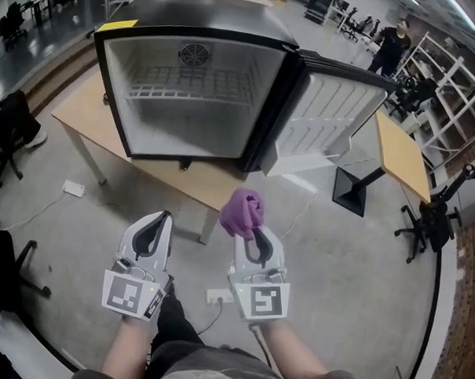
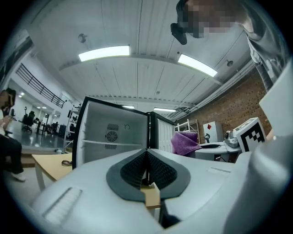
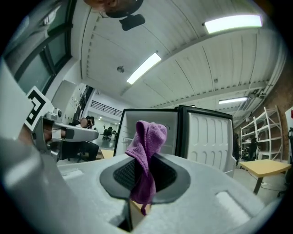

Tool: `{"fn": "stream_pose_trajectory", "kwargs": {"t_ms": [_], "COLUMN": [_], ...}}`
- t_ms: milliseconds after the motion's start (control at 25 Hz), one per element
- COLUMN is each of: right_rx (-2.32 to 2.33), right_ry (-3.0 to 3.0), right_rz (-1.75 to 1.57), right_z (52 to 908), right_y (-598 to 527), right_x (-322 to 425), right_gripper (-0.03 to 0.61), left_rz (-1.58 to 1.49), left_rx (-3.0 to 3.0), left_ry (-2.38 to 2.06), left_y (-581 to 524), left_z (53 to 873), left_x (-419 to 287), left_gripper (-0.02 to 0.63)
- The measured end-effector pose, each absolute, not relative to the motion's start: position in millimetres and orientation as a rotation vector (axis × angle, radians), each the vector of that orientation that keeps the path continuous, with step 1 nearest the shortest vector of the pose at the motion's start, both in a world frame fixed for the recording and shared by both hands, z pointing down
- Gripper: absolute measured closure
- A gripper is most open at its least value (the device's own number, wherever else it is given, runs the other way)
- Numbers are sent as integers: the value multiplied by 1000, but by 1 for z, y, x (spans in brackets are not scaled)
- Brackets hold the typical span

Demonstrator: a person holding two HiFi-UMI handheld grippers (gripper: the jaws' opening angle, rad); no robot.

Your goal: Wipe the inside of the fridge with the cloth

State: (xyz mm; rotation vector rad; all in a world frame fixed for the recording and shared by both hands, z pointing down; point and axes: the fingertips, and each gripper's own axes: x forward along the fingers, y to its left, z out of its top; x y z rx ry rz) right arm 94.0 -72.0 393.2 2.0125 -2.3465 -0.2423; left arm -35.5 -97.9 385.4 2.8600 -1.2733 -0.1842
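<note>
The small black fridge with a pale grey interior (image 1: pixel 189 122) stands on the light wooden counter (image 1: pixel 83 114), at its front edge. Its door (image 1: pixel 328 114) is swung wide open to the right, past the counter's right edge. Inside, a white wire shelf (image 1: pixel 192 83) spans the upper part, and a round fan vent (image 1: pixel 192 53) sits at the top of the back wall.

The purple microfibre cloth (image 1: pixel 242 212) is outside the fridge, in front of the counter's front edge and below the hinge side of the opening. The right tongs (image 3: pixel 143 171) are closed on it. One bunched fold stands up above the jaws and a short tail hangs down below them.

The left tongs (image 2: pixel 147 160) are beside the right ones, also in front of the counter. Their ribbed dark pads are pressed together with nothing between them.
</note>
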Motion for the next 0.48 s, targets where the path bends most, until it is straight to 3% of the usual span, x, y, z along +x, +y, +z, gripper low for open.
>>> {"fn": "stream_pose_trajectory", "kwargs": {"t_ms": [480], "right_rx": [1977], "right_ry": [-2527], "right_rz": [-352], "right_z": [373], "right_y": [155], "right_x": [163], "right_gripper": [537], "left_rz": [-225], "left_rx": [2906], "left_ry": [-1406], "left_y": [120], "left_z": [360], "left_x": [17], "left_gripper": [595]}}
